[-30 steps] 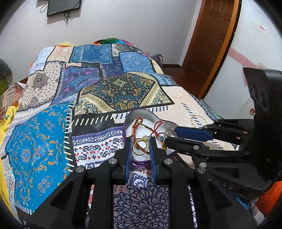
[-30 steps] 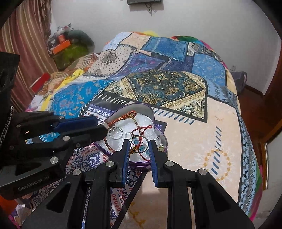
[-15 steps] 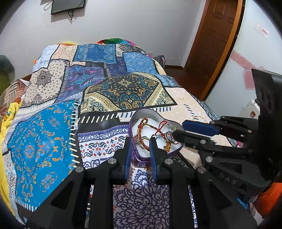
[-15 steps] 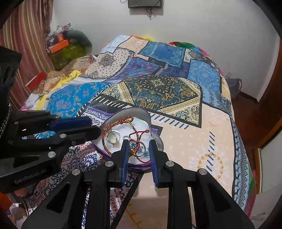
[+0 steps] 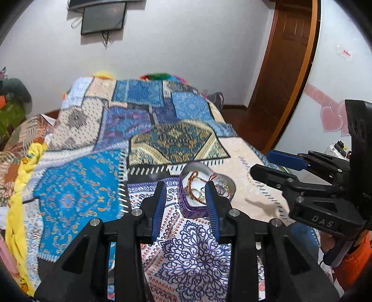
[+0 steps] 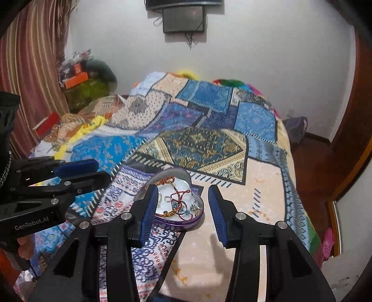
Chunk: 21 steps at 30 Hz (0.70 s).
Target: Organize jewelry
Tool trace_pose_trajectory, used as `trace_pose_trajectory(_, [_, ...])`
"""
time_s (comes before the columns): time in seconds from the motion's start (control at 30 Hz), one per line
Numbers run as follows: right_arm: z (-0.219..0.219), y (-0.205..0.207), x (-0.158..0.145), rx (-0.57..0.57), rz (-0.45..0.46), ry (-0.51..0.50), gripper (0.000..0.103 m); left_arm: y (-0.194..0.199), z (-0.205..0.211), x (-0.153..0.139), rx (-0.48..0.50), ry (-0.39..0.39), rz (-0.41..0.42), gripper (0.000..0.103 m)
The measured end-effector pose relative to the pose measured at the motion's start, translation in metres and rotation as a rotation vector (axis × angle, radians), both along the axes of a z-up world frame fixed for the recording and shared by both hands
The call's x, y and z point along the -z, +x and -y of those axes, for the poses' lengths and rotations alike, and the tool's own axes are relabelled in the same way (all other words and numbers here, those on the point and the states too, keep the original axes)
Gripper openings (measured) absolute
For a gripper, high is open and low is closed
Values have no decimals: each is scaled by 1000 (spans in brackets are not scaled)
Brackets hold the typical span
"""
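A purple heart-shaped tin [image 5: 194,210] lies open on the patchwork bedspread and holds several pieces of jewelry: red and gold cords [image 5: 194,183], rings and chains. It also shows in the right wrist view [image 6: 183,223], with jewelry [image 6: 179,202] inside. My left gripper [image 5: 186,197] is open and empty, raised above the tin's near edge. My right gripper [image 6: 182,204] is open and empty, raised over the tin. Each gripper shows in the other's view: the right one [image 5: 267,165] and the left one [image 6: 93,172].
The patchwork bedspread [image 5: 93,185] covers the bed [image 6: 255,185]. A wooden door [image 5: 288,69] stands at the right. A wall screen [image 6: 183,19] hangs on the far wall. Clutter and a striped curtain [image 6: 30,69] sit at the left.
Both grippers have pulled back and up from the tin and opened their jaws wide. The jewelry stays in the tin.
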State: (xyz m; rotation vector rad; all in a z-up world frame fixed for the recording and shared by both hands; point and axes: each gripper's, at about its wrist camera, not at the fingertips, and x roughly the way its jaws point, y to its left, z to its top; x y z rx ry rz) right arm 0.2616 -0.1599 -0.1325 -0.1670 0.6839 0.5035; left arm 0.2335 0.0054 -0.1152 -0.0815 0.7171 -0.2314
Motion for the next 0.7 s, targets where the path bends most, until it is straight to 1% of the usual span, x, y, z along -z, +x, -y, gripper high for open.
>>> trace_pose_trajectory(0.1, [5,-16,-19,7,41,22,41,-18,0,-21,-14,6,53,34])
trace_pose_trajectory(0.2, [10,-37,-42,15,98,47,41,-43,1,-48,-31,3,123,38])
trace_pose_trajectory(0.33, [18,-72,-76,29,202,84,41,-73,5,-79,-56,18,217,40])
trace_pose_trajectory(0.4, [21,-89,-90,37,251,99,41,-88,7,-93,-74,10,263,44])
trace_pose_trajectory(0.47, [26,-109,-106,46,307,131,41,-107,6,-107,-96,-12,319,52])
trace_pose_trajectory(0.53, [30,-124,-116,61,348,154,43,-125,6,-119,-118,-20,375,56])
trace_pose_trajectory(0.57, [33,-134,-122,74,377,166,48,-133,5,-124,-128,-19,397,60])
trace_pose_trajectory(0.6, [34,-137,-125,82,395,173,51,-138,5,-128,-135,-19,413,63])
trace_pose_trajectory(0.7, [39,-156,-136,112,459,204,56,-156,6,-138,-164,-12,469,73])
